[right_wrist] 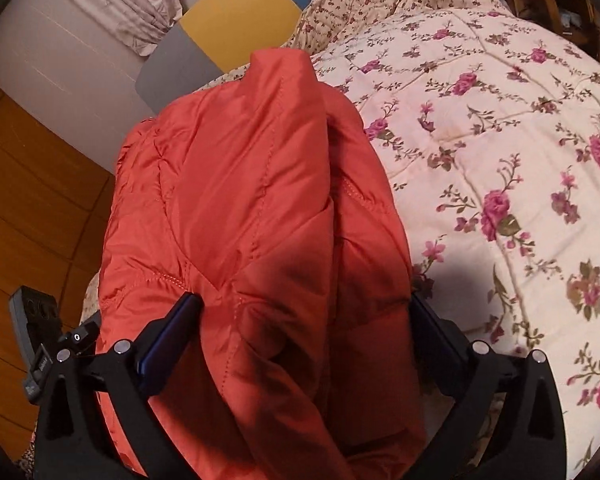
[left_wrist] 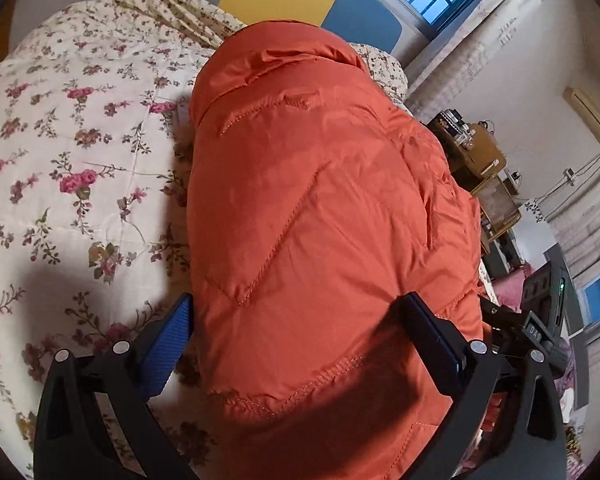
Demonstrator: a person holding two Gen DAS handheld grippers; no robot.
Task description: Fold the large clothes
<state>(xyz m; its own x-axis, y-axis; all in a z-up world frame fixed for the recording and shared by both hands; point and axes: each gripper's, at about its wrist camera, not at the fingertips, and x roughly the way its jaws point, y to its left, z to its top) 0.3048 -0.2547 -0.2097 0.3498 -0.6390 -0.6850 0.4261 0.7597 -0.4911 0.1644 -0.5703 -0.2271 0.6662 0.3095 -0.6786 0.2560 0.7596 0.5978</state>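
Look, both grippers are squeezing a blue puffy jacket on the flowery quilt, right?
Not quite: the jacket is orange, not blue, as both wrist views show. The rest holds: the left gripper and right gripper both straddle it on the flowery quilt.

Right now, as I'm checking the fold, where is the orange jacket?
In both wrist views the orange jacket lies bundled on the floral quilt, between the fingers of the left gripper and right gripper.
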